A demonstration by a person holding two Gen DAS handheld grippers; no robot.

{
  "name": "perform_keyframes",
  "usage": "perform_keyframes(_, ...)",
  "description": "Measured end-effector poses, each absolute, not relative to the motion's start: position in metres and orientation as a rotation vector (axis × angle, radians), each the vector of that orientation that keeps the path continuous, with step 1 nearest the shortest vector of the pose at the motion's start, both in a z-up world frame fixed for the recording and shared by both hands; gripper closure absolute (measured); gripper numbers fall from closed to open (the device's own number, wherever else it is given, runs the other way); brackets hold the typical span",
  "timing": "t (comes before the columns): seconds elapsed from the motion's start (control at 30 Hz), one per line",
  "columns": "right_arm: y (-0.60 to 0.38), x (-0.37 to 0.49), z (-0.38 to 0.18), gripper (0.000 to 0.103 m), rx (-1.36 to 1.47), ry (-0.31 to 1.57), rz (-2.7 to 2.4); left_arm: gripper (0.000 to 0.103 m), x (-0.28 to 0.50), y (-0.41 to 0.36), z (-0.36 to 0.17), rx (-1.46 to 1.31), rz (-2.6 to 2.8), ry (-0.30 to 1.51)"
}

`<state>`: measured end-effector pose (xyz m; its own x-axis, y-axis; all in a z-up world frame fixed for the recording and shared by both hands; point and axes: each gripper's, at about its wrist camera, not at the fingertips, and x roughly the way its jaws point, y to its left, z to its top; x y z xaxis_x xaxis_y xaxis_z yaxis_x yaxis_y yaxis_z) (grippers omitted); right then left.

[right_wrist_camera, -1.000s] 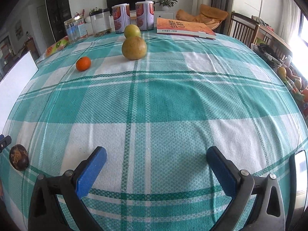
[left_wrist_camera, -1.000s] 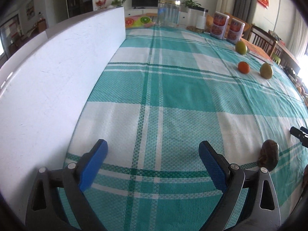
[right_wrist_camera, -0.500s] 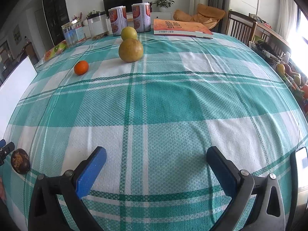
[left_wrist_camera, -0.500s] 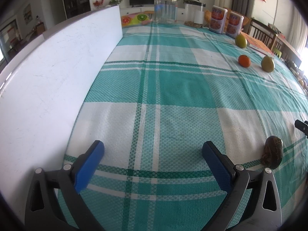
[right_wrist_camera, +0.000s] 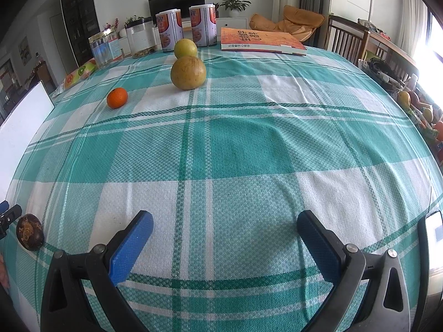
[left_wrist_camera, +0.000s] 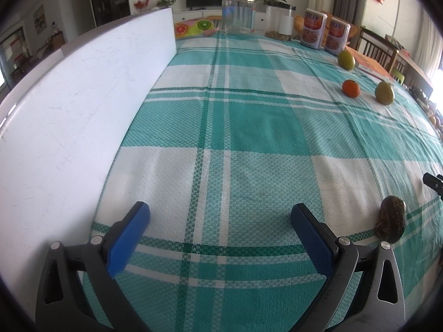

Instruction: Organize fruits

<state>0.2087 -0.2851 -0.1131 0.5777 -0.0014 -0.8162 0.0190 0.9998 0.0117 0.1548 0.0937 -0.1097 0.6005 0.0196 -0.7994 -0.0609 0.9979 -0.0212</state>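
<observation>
A small orange (right_wrist_camera: 117, 98), a large yellow-green fruit (right_wrist_camera: 188, 72) and a second yellow-green fruit (right_wrist_camera: 185, 48) behind it sit on the far part of the teal plaid tablecloth. The same orange (left_wrist_camera: 350, 88) and the two fruits (left_wrist_camera: 384, 93) (left_wrist_camera: 346, 59) show at the far right in the left wrist view. A dark brown wrinkled fruit (left_wrist_camera: 391, 223) lies between the grippers, also at the lower left of the right wrist view (right_wrist_camera: 30, 235). My left gripper (left_wrist_camera: 220, 221) is open and empty. My right gripper (right_wrist_camera: 224, 229) is open and empty.
A long white board (left_wrist_camera: 69, 127) runs along the table's left side. At the far edge stand a glass jar (left_wrist_camera: 238, 12), a clear canister (left_wrist_camera: 279, 22), two printed tins (right_wrist_camera: 185, 29) and an orange book (right_wrist_camera: 260, 40). Chairs (right_wrist_camera: 349, 41) stand at the right.
Both grippers have shifted slightly; the view in each has tilted so the far fruits sit lower in frame. Both stay open. The fruits have not moved.
</observation>
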Motion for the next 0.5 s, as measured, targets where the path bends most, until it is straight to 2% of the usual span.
perform_keyframes(0.23, -0.284, 0.209, -0.113, 0.000, 0.016, 0.957, -0.014, 0.003, 0.120, 0.092, -0.090, -0.255, -0.137, 0.832)
perform_keyframes(0.5, -0.283, 0.209, -0.113, 0.000, 0.011, 0.959, -0.017, 0.003, 0.127, -0.016, -0.077, 0.006, -0.342, 0.852)
